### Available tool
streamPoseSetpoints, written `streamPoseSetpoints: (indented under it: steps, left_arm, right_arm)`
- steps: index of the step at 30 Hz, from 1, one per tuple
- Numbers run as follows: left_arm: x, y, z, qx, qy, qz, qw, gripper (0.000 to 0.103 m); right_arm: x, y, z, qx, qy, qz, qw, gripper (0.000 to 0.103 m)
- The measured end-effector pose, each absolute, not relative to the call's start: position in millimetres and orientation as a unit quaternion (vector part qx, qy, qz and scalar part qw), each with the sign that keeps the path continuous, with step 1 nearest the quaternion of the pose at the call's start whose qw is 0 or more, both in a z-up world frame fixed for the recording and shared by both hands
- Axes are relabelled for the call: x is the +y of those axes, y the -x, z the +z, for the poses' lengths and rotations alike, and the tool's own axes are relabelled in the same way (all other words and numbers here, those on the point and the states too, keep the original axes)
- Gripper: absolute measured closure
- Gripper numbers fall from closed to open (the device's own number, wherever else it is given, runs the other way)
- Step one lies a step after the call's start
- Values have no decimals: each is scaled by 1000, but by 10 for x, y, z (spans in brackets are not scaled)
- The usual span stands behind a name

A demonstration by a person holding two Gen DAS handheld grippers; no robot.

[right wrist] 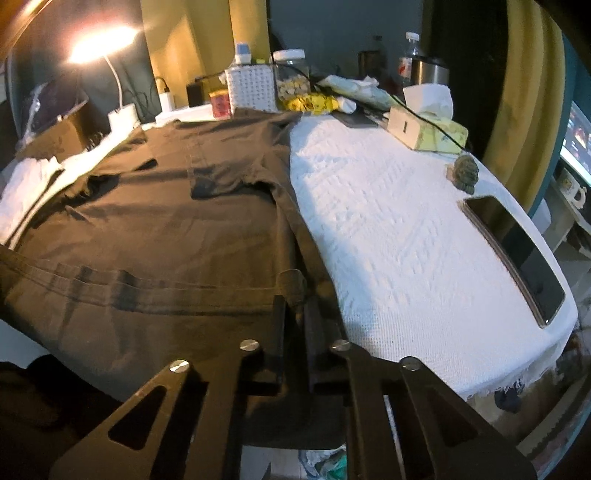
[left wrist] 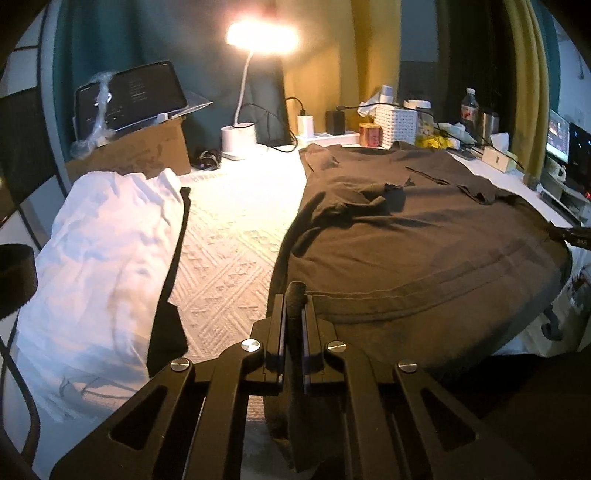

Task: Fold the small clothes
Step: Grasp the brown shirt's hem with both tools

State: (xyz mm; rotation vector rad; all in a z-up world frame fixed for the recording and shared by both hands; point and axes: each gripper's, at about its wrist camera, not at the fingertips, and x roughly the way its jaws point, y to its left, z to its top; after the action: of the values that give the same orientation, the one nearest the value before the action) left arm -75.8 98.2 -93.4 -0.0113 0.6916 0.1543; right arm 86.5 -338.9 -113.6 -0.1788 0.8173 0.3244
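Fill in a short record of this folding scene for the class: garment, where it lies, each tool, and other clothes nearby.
garment: dark brown T-shirt, spread flat
surface: table with white textured cloth
left tool: shut on the shirt's hem, near corner
right tool: shut on the hem, opposite near corner
other clothes: white garment piled to the left

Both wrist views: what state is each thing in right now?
Left gripper: shut on the brown T-shirt's hem.
Right gripper: shut on the hem's other corner.
Brown T-shirt: spread flat, unfolded.
White garment: folded, set aside.
Desk lamp: on.
Phone: screen dark.
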Motion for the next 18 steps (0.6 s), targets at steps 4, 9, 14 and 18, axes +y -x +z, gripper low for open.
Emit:
streamPoseSetpoints:
  steps: [4,9,14,18]
  left_arm:
    - [998,763,-837,330,11,75,941,98]
    - [1003,723,-728,315,11,77,946,98]
    - [1045,688,-635,294,25,78,952,98]
    - [1084,661,-557,277,24,80,957,98]
  right_arm:
    - [-3375,-811,-1003,378,88,159,908,94]
    - [-3416,-786,-861,357,83,150,918,97]
    - [-3445,-783,-747,345,73,151,923,97]
    - [-3488,-818,-653,338,61,151,927,97]
